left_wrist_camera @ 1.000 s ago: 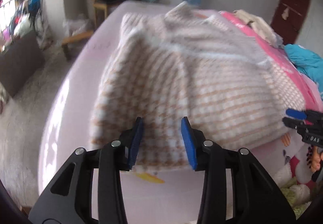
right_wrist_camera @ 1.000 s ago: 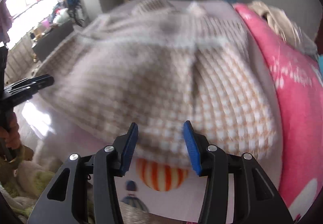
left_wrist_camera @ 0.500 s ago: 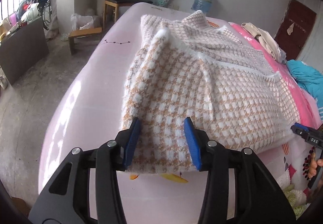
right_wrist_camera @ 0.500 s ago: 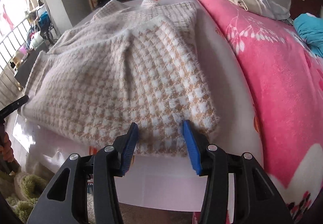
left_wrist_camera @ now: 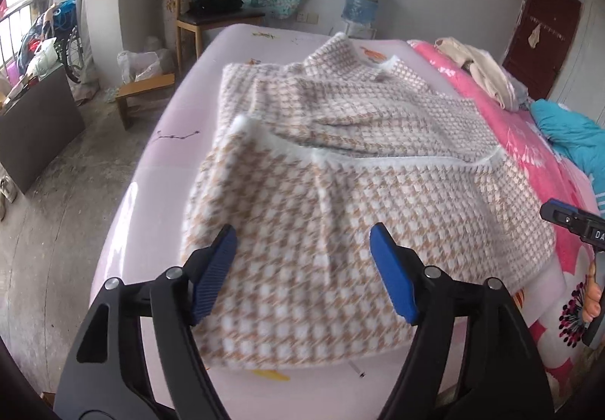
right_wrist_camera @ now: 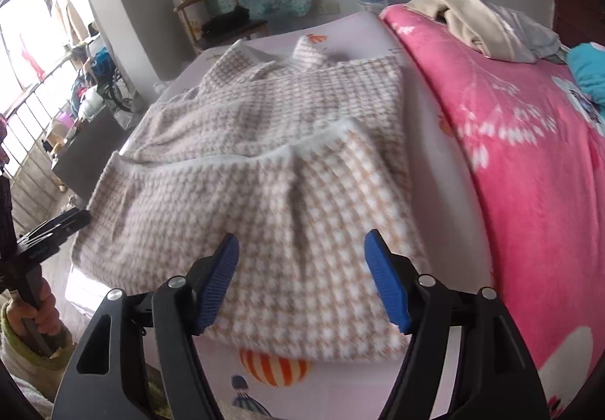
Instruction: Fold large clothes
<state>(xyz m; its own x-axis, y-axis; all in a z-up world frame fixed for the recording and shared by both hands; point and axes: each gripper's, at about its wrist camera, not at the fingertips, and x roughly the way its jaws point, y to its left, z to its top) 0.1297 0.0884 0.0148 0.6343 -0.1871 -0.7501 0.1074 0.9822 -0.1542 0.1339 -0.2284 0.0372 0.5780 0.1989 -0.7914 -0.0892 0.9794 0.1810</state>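
Observation:
A large beige-and-white houndstooth sweater (left_wrist_camera: 340,200) lies on the bed, its lower half folded up over the upper half, with a white hem edge across the middle. It also shows in the right wrist view (right_wrist_camera: 287,185). My left gripper (left_wrist_camera: 302,261) is open and empty, just above the near left part of the fold. My right gripper (right_wrist_camera: 302,268) is open and empty, above the near right part of the fold. Each gripper shows at the edge of the other's view.
The bed has a pale pink sheet (left_wrist_camera: 166,155) and a bright pink blanket (right_wrist_camera: 529,162) on the right with a pile of clothes (right_wrist_camera: 484,22). A wooden chair (left_wrist_camera: 211,15), a water jug (left_wrist_camera: 363,0) and floor clutter stand beyond the bed's left side.
Both grippers have opened wide and let go of the sweater's edge. They have drawn back a little, and the folded half now lies flat on the bed.

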